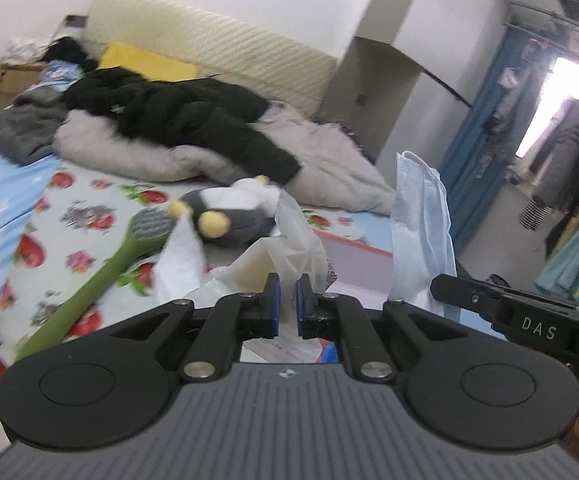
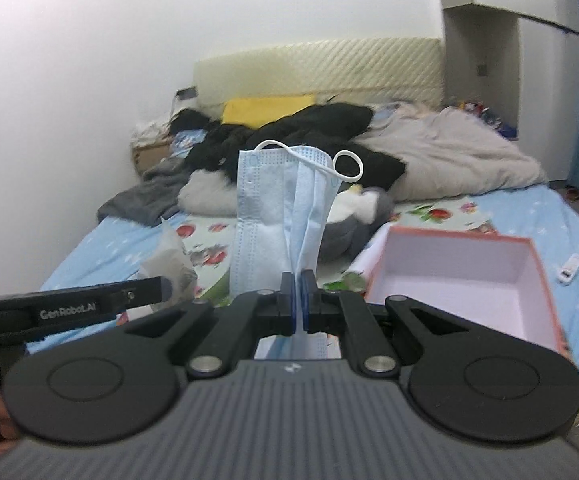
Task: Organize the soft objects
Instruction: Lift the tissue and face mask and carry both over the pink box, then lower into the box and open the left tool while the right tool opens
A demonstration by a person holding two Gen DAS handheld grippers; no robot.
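Observation:
My left gripper (image 1: 286, 292) is shut on a crumpled clear plastic bag (image 1: 293, 232) that sticks up between its blue pads. My right gripper (image 2: 299, 284) is shut on the lower edge of a light blue face mask (image 2: 273, 220), which stands upright above it with its white ear loops on top. The mask (image 1: 421, 220) also shows at the right of the left wrist view. Both grippers are held above the bed. A grey and white penguin plush (image 1: 229, 212) lies on the strawberry-print sheet (image 1: 89, 200). An open pink box (image 2: 461, 276) sits on the bed at the right, with nothing visible inside.
A green long-handled brush (image 1: 101, 276) lies on the sheet at the left. Farther back, a black jacket (image 1: 177, 112), a grey blanket (image 2: 449, 160) and a yellow pillow (image 2: 265, 110) pile up against the cream headboard (image 2: 321, 68). A small white device (image 2: 569, 268) lies near the bed's right edge.

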